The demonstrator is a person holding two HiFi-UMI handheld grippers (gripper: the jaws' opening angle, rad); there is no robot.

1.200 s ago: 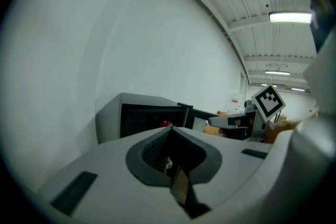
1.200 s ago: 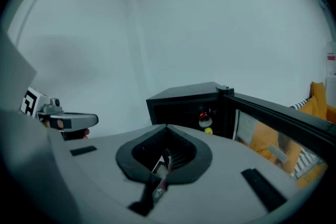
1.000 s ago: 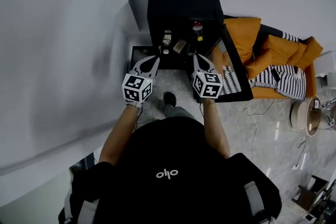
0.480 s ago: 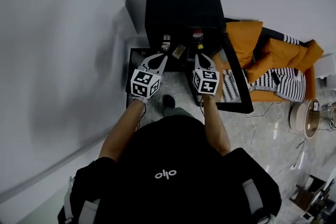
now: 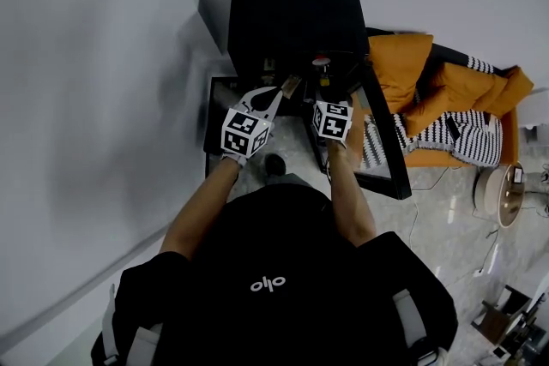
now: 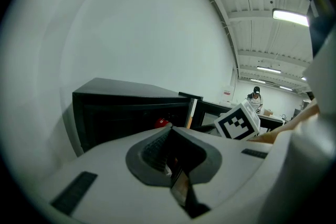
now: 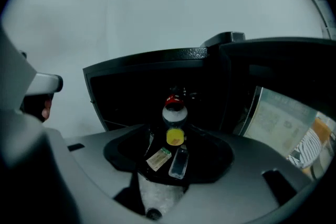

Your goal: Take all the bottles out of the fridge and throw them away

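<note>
The black fridge [image 5: 292, 9] stands open, its glass door [image 5: 382, 141] swung out to the right. Inside, a red-capped bottle [image 7: 173, 105] stands behind a yellow-capped one [image 7: 175, 137], and two small bottles [image 7: 179, 161] lie in front. In the head view the red cap [image 5: 320, 62] and yellow cap [image 5: 326, 80] show at the fridge mouth. My right gripper [image 5: 326, 101] points at these bottles; its jaws have just been opening and nothing is gripped between them. My left gripper [image 5: 273, 92] is shut and empty, just left of it, at the fridge's front.
A white wall runs along the left. An orange seat [image 5: 446, 90] with a striped cloth [image 5: 463, 133] sits right of the open door. A round white device [image 5: 497, 189] and cables lie on the marble floor. My foot [image 5: 274, 163] is just before the fridge.
Both grippers have moved forward and down toward the fridge opening, closer to the bottles. The right gripper now sits nearer the yellow and red caps.
</note>
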